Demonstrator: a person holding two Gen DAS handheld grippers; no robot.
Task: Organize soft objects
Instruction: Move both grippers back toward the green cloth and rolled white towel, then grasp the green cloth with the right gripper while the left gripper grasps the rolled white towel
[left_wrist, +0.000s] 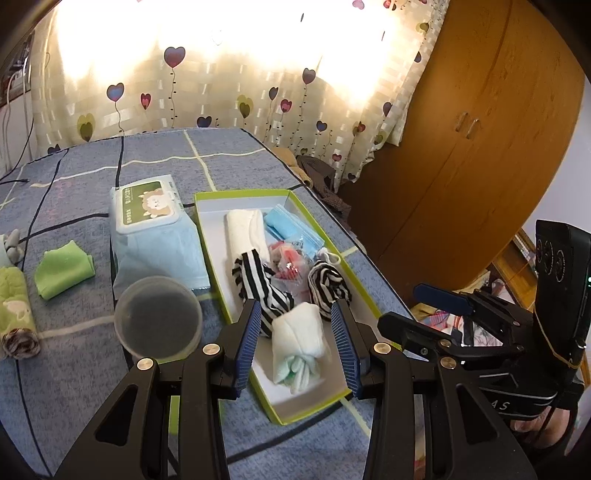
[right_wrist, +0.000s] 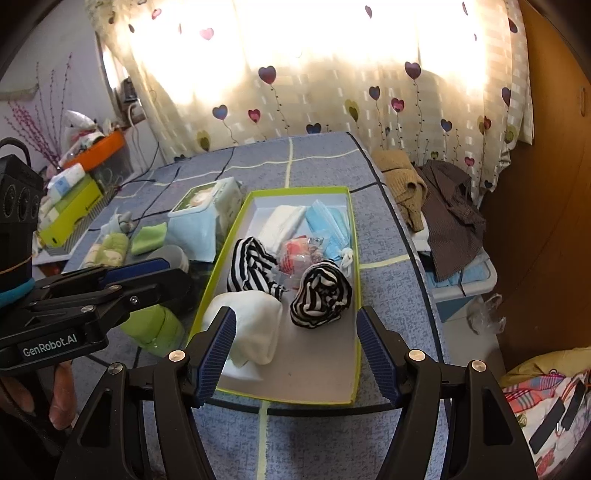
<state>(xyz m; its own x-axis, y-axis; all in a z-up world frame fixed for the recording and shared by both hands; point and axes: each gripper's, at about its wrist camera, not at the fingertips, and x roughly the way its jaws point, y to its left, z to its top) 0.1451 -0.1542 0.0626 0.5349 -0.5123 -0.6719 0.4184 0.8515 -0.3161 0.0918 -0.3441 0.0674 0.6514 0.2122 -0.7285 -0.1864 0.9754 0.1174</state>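
Both tongs, left tongs & right tongs, half-open w/ nothing held; box ahead mostly filled, green cloth left of it still out.

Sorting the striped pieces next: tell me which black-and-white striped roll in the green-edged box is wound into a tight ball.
The black-and-white striped roll beside the box's right wall, a compact ball. The other striped piece, further left, lies long and loose against the folded white cloth.

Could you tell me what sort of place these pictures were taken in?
Probably a home bedroom: a heart-patterned curtain, a wooden wardrobe and clothes piled beside the cloth-covered table.
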